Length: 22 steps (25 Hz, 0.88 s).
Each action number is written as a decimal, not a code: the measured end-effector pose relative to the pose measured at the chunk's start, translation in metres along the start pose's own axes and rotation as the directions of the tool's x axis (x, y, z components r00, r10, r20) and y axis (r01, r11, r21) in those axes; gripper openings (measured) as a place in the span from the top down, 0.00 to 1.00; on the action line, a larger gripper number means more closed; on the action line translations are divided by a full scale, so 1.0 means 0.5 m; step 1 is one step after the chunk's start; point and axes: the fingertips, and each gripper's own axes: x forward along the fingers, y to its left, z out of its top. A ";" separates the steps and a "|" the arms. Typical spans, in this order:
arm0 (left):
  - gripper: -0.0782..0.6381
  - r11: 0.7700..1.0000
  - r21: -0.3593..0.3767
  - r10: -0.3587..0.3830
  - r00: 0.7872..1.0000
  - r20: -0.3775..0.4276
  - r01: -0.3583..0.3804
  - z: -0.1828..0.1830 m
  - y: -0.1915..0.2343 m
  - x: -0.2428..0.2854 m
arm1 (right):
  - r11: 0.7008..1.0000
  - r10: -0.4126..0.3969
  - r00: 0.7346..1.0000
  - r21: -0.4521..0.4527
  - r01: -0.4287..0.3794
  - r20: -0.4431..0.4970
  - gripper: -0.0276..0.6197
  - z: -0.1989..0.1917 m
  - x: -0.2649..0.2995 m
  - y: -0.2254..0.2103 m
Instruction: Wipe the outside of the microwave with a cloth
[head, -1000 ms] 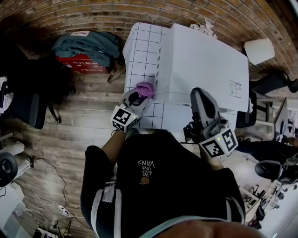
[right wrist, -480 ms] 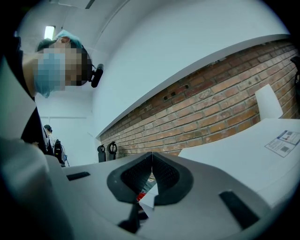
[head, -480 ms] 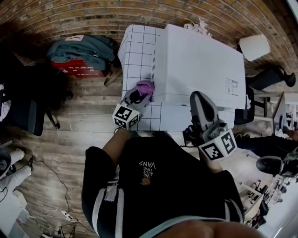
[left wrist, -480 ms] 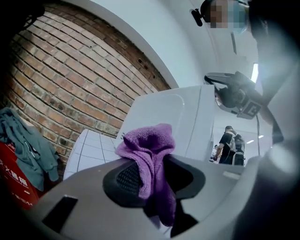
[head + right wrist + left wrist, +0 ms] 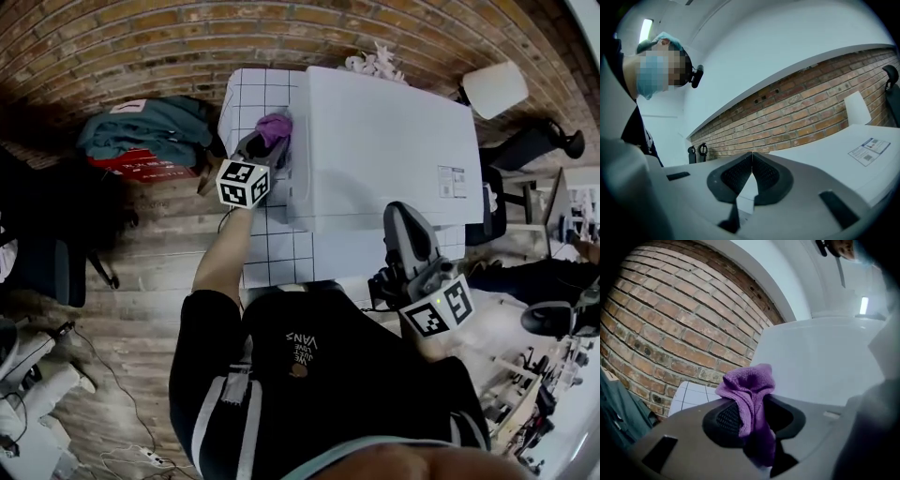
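The white microwave (image 5: 389, 145) stands on a white gridded table (image 5: 253, 103), seen from above in the head view. My left gripper (image 5: 267, 139) is shut on a purple cloth (image 5: 274, 127) and holds it against the microwave's left side, near the far end. In the left gripper view the purple cloth (image 5: 751, 399) bunches up between the jaws in front of the white microwave wall (image 5: 820, 362). My right gripper (image 5: 405, 225) is shut on nothing and rests at the microwave's near right corner; its tips (image 5: 752, 157) meet over the microwave top (image 5: 834, 150).
A brick wall (image 5: 187, 37) runs behind the table. A pile of teal clothes on a red box (image 5: 150, 141) lies on the wooden floor to the left. A white lamp shade (image 5: 495, 89) stands at the back right. A sticker (image 5: 452, 181) marks the microwave's top.
My left gripper has slid the purple cloth along the microwave's left side, from the near end toward the brick wall. The right gripper has stayed put.
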 end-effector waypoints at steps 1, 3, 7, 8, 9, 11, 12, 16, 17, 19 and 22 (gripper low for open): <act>0.71 1.000 0.003 0.006 1.000 -0.010 -0.006 0.006 0.018 0.018 | 1.000 -0.010 1.000 0.003 0.010 0.005 0.96 0.003 -0.003 -0.007; 0.71 1.000 0.014 0.019 0.999 -0.030 -0.018 0.017 0.050 0.050 | 1.000 -0.030 0.999 0.004 0.029 0.014 0.96 0.009 -0.009 -0.019; 0.71 0.999 0.026 0.044 0.998 -0.052 -0.043 0.035 0.090 0.101 | 0.997 -0.075 0.997 -0.001 0.075 0.026 0.96 0.020 -0.026 -0.042; 0.71 0.999 0.022 0.049 0.997 -0.052 -0.048 0.038 0.096 0.108 | 0.996 -0.087 0.996 -0.001 0.087 0.028 0.96 0.021 -0.030 -0.047; 0.71 0.999 0.019 0.052 0.997 -0.051 -0.051 0.039 0.100 0.113 | 0.995 -0.100 0.995 0.002 0.100 0.030 0.96 0.022 -0.035 -0.051; 0.71 0.999 0.020 0.052 0.997 -0.050 -0.051 0.041 0.102 0.117 | 0.992 -0.124 0.992 0.008 0.124 0.036 0.96 0.024 -0.043 -0.058; 0.71 0.998 0.024 0.052 0.998 -0.047 -0.051 0.042 0.103 0.116 | 0.991 -0.134 0.990 0.010 0.134 0.040 0.96 0.026 -0.047 -0.061; 0.71 0.997 0.029 0.070 0.997 -0.017 -0.070 0.057 0.109 0.089 | 0.987 -0.161 0.985 0.021 0.160 0.059 0.96 0.033 -0.063 -0.072; 0.71 0.997 0.034 0.072 0.997 -0.012 -0.072 0.061 0.108 0.076 | 0.986 -0.167 0.984 0.028 0.165 0.066 0.96 0.034 -0.068 -0.073; 0.71 0.996 0.052 0.073 0.997 -0.005 -0.072 0.068 0.102 0.044 | 0.984 -0.175 0.981 0.043 0.172 0.080 0.96 0.032 -0.078 -0.074; 0.71 0.994 0.085 0.068 0.998 0.007 -0.069 0.075 0.078 -0.018 | 0.984 -0.173 0.980 0.059 0.168 0.100 0.96 0.033 -0.095 -0.072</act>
